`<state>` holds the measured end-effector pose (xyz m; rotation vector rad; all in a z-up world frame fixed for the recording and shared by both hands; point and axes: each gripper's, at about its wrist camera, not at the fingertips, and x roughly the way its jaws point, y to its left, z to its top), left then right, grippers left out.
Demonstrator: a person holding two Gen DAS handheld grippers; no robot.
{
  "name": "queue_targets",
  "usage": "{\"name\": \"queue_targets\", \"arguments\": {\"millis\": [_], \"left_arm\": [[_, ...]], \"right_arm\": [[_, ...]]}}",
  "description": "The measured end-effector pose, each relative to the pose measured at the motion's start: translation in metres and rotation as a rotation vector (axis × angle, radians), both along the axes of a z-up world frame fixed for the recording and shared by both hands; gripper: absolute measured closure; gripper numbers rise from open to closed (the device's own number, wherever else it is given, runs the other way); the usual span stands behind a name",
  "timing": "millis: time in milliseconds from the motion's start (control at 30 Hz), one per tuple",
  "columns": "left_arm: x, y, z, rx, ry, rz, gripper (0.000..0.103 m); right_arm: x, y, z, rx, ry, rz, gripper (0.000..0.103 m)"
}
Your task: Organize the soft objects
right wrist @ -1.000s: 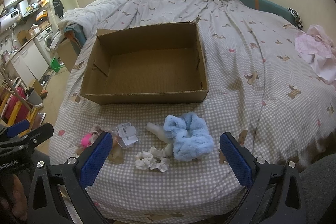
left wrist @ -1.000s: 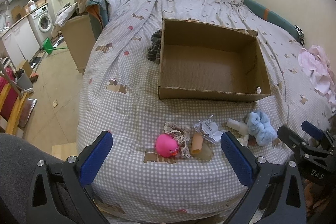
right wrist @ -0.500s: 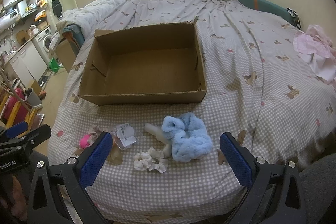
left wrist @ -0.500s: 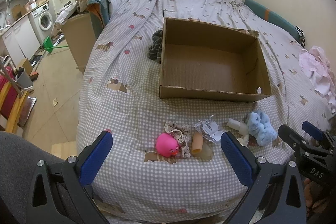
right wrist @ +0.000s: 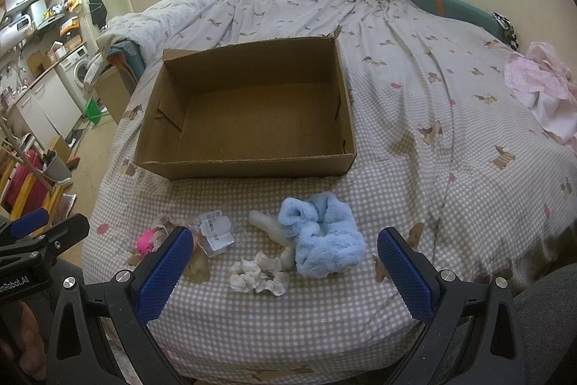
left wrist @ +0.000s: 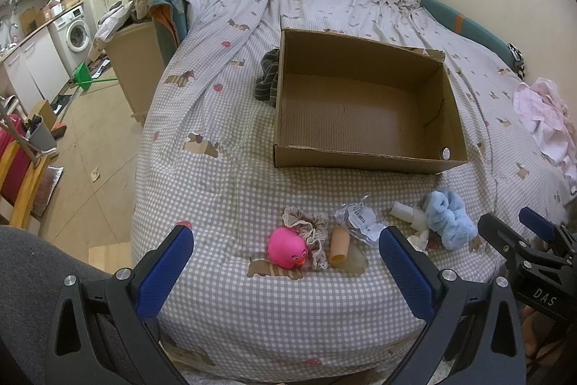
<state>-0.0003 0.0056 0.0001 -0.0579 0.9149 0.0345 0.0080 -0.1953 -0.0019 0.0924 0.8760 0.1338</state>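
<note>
An empty cardboard box lies on the checked bed. In front of it sits a row of small items: a pink rubber duck, a beige lace scrunchie, an orange tube, a clear packet, a fluffy blue scrunchie and a white scrunchie. My left gripper hangs open just before the duck. My right gripper hangs open over the white scrunchie. Neither holds anything.
Pink clothing is heaped at the bed's right. A dark striped cloth lies left of the box. Left of the bed are a brown bin, a washing machine and floor clutter.
Both views have shifted only slightly; the objects on the bed lie where they were, and both grippers stay open.
</note>
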Motion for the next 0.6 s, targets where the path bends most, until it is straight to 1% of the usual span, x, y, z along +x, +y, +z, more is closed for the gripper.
{"name": "queue_targets", "arguments": {"millis": [100,600], "left_arm": [[0.0005,-0.0002,-0.0002,0.000,0.001,0.000,0.000],[0.0005,0.0001,-0.0002,-0.002,0.002,0.000,0.000]], "right_arm": [[0.0008,-0.0005,-0.0007,0.012,0.006,0.005,0.000],[0.0008,0.0011,-0.0036,0.011,0.009,0.003,0.000]]}}
